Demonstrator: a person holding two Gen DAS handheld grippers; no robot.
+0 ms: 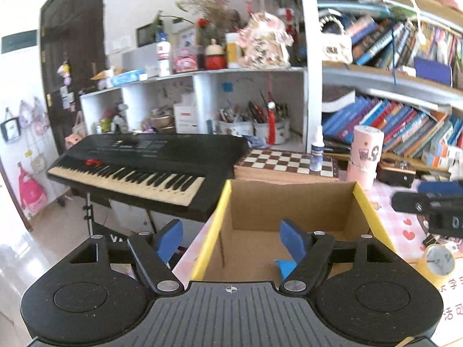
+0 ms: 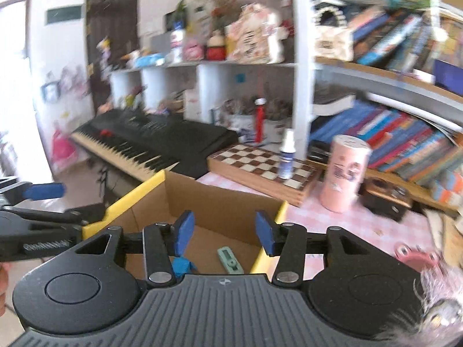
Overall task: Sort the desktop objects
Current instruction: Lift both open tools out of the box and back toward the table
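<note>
Cluttered white shelves [image 1: 202, 72] and a bookcase [image 1: 390, 66] full of leaning books fill the back, with a black keyboard [image 1: 150, 156] on a stand to the left. On the pink checked tablecloth [image 2: 353, 219] lie a chessboard [image 1: 286, 160] with a small spray bottle [image 1: 317, 150] standing on it, a pink canister [image 2: 345, 173], and a tape roll [image 1: 437, 263] near the right edge. A cardboard box [image 1: 292, 202] with yellow rims sits open at the near edge of the table. Inside it lie a blue scrap [image 2: 182, 266] and a pale green flat item [image 2: 230, 260], apart from each other on the floor of the box. The left gripper [image 1: 231, 238] stands wide apart over the box's left rim, nothing between its blue pads. The right gripper [image 2: 224, 232] is partly parted above the box, also empty.
</note>
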